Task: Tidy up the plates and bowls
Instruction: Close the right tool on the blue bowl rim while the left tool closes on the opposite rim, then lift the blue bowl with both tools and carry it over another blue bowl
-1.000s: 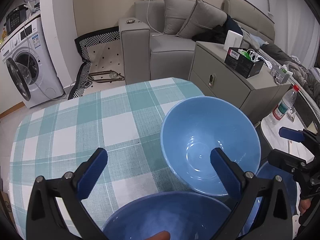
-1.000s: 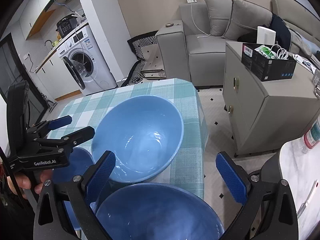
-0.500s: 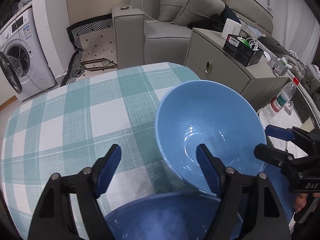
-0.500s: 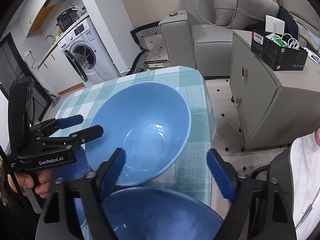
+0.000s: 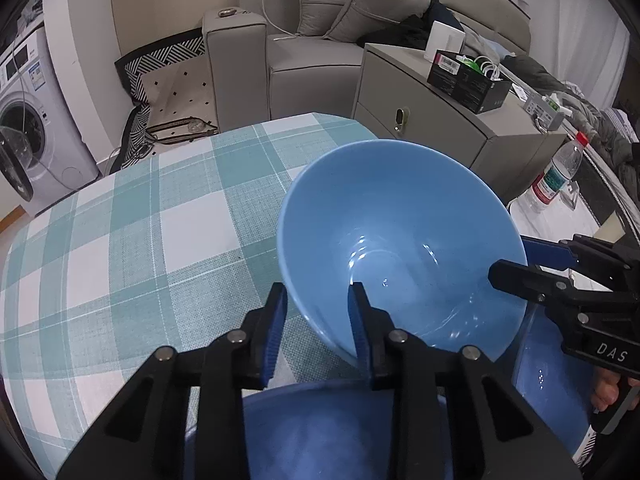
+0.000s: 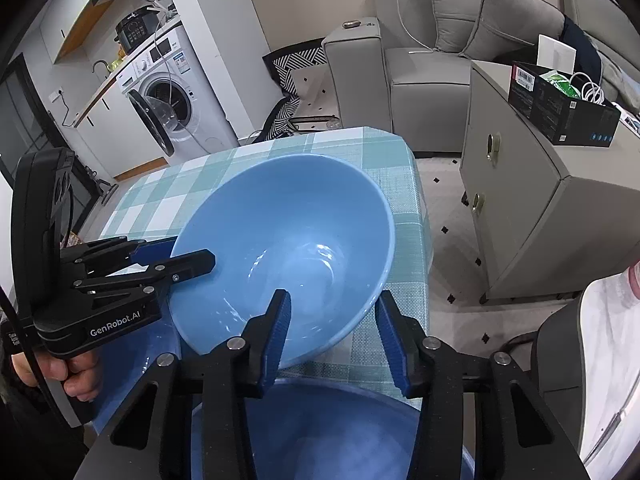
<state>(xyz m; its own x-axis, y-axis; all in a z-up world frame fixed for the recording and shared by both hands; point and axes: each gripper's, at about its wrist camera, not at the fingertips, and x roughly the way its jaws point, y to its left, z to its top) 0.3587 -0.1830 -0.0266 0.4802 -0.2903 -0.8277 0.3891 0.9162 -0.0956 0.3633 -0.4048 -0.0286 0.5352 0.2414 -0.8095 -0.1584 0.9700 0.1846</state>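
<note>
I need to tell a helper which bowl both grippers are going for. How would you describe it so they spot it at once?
Find the table with the teal-and-white checked cloth. Near its right end sits the light blue bowl, tilted, rim between the jaws of both the left gripper and the right gripper. Neighbouring dishes are darker blue and lie flatter.

Centre frame: your large light-blue glossy bowl (image 6: pixel 280 248) sits tilted on the teal-and-white checked tablecloth (image 6: pixel 404 184). Right gripper (image 6: pixel 332 328), bottom centre, black w/ blue pads, straddles the bowl's near rim: one pad inside, one outside, jaws closing on the rim btwn them. Left gripper (image 6: pixel 176 254) comes in from the left edge, its black finger over the bowl's left rim, blue pad outside; your hand (image 6: pixel 76 372) grips its handle, lower left. A second blue bowl (image 6: pixel 320 432) fills the bottom of frame below the right gripper. Upper left: white washing machine (image 6: pixel 172 96), door open.
</note>
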